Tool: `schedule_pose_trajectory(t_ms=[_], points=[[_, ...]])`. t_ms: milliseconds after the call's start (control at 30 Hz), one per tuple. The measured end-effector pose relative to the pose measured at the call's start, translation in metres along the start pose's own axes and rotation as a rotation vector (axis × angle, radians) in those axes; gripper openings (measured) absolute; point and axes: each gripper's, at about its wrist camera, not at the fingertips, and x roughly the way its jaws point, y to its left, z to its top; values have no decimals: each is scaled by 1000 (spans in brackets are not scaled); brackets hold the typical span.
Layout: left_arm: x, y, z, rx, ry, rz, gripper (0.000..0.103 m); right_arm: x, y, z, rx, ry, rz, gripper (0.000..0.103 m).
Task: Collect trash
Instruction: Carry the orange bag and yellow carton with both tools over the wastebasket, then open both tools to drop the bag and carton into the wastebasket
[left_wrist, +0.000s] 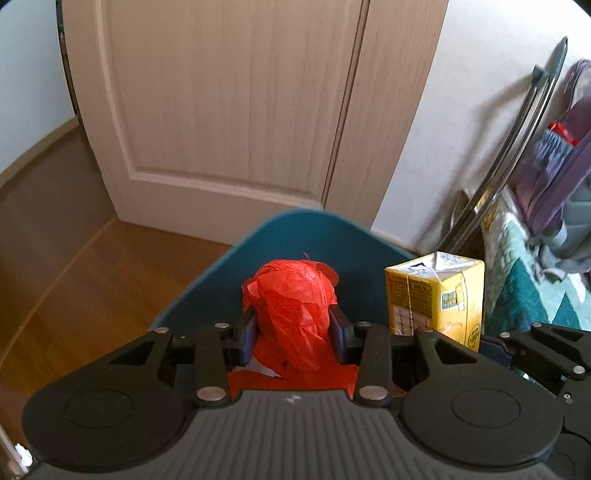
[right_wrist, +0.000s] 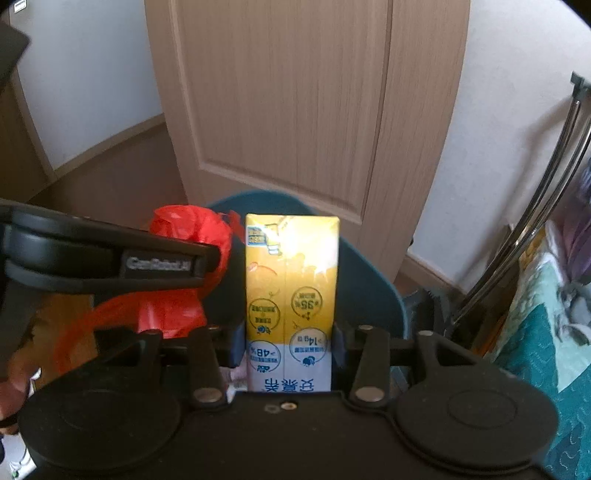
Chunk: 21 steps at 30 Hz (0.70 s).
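Observation:
My left gripper (left_wrist: 293, 332) is shut on a crumpled red plastic bag (left_wrist: 291, 306) and holds it over a blue bin (left_wrist: 306, 232). My right gripper (right_wrist: 290, 343) is shut on a yellow and white drink carton (right_wrist: 291, 295), held upright over the same blue bin (right_wrist: 373, 280). The carton also shows in the left wrist view (left_wrist: 439, 295), right of the red bag. The red bag shows in the right wrist view (right_wrist: 184, 266), partly behind the left gripper's black body (right_wrist: 110, 258).
A light wooden door (left_wrist: 229, 103) stands behind the bin, with wood floor (left_wrist: 85, 277) to the left. A metal-framed chair (left_wrist: 517, 155) with a purple bag (left_wrist: 561, 158) and a teal patterned cloth (right_wrist: 546, 325) are at the right.

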Motion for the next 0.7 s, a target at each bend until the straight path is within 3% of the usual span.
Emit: schedule_pose_trajectory(t_ms=[200,367,700], points=[[19,-4,-16,-11,56,-24,42,5,7,-7,-34,28,-9,46],[12,-6,-22,-29,55,-30,60,-12,8,-7,-41,17,-1,48],[-45,-21,-30,-15,-7,-31,71,-71,-3,-22,-7,-33,34,53]])
